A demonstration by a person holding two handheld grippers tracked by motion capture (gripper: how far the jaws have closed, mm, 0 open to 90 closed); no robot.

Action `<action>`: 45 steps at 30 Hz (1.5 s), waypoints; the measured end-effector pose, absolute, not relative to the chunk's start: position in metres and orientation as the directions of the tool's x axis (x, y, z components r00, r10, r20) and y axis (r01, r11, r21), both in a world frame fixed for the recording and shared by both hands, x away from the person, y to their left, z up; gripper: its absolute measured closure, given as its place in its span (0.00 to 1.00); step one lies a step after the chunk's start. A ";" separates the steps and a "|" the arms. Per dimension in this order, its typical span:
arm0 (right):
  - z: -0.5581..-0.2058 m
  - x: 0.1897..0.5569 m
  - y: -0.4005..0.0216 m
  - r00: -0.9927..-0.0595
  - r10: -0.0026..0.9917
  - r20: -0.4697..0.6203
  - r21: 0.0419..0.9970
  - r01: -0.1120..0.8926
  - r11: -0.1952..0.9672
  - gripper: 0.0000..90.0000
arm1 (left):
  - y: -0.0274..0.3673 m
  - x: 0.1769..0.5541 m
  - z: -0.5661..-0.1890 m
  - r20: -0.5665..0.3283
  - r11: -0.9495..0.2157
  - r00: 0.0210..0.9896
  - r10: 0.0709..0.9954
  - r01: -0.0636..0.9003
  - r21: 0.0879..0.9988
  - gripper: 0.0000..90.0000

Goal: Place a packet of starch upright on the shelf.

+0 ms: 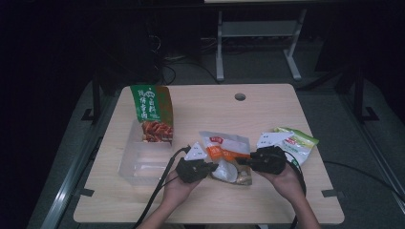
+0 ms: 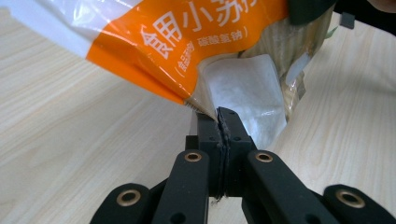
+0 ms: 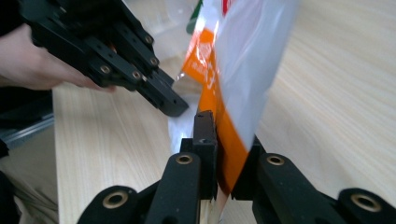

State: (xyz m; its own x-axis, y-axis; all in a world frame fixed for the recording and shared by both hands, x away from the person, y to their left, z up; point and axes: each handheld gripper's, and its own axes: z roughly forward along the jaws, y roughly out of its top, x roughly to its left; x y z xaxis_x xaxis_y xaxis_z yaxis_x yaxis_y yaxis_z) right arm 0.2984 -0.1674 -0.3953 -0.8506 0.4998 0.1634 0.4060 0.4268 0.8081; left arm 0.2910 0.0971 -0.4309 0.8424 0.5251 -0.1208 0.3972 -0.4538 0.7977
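Note:
An orange-and-white plastic bag (image 1: 224,145) of white powder is held up over the middle of the wooden table (image 1: 205,107), between both grippers. My left gripper (image 1: 215,167) is shut on the bag's clear lower edge; in the left gripper view its jaws (image 2: 227,116) are pressed together on the film below the orange print (image 2: 187,42). My right gripper (image 1: 243,161) clamps the opposite edge; in the right gripper view the orange strip (image 3: 219,126) runs between its jaws (image 3: 224,135). The left gripper (image 3: 175,107) also shows there, touching the bag from the left.
A green snack bag (image 1: 152,112) stands upright at the far end of a clear plastic tray (image 1: 138,164) on the left. White-and-green pouches (image 1: 296,143) lie right of the hands. A small white packet (image 1: 195,151) lies by the left gripper. A cable hole (image 1: 240,97) sits near the far edge.

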 end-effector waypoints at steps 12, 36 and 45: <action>-0.401 0.302 -0.156 -0.830 0.525 0.191 0.791 0.446 0.418 1.00 | 0.103 0.282 -0.428 -0.084 -0.487 0.854 0.514 0.370 0.791 0.79; -0.385 0.297 -0.155 -0.830 0.516 0.210 0.829 0.431 0.356 1.00 | 0.146 0.231 -0.424 -0.048 -0.498 0.887 0.459 0.301 0.813 0.49; -0.370 0.302 -0.150 -0.831 0.516 0.208 0.849 0.415 0.328 1.00 | 0.155 0.221 -0.427 -0.080 -0.491 0.897 0.434 0.310 0.814 0.46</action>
State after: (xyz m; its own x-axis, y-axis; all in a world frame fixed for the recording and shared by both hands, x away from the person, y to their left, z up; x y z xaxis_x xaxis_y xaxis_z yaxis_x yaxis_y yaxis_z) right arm 0.3018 -0.1496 -0.3697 -0.8312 0.5157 0.2076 0.4152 0.3276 0.8487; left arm 0.2212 0.1552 -0.4273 0.8973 0.4343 -0.0796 0.3099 -0.4910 0.8142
